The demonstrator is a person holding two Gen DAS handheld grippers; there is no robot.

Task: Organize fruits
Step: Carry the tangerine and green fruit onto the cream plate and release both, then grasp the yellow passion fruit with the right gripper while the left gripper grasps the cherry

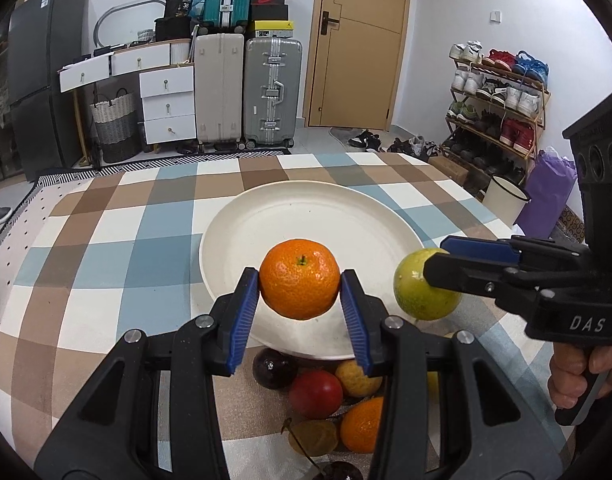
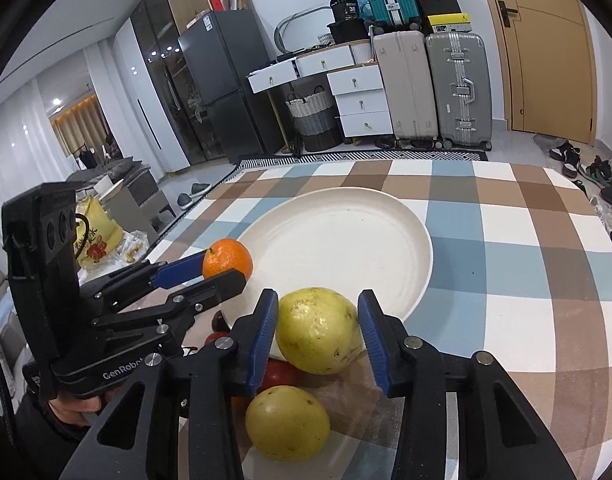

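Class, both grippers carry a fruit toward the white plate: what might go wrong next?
1. The round orange mandarin is held only by its sides in the left gripper; it may slip.
2. The yellow-green guava in the right gripper sits close beside the mandarin; the two may collide.
3. Released, either fruit may roll off the shallow round white plate.

We look through two fisheye cameras, one riding each gripper and facing forward and downward along its fingers, close over the near edge of the checked table (image 1: 117, 240). From the left gripper (image 1: 299, 284) we face the white plate (image 1: 306, 216) at the table's middle, with the right gripper (image 1: 446, 264) entering from the right. From the right gripper (image 2: 318, 332) we see the same plate (image 2: 346, 232), the left gripper (image 2: 225, 270) entering from the left. Both views share the far edge and the suitcases (image 1: 247, 92) beyond.
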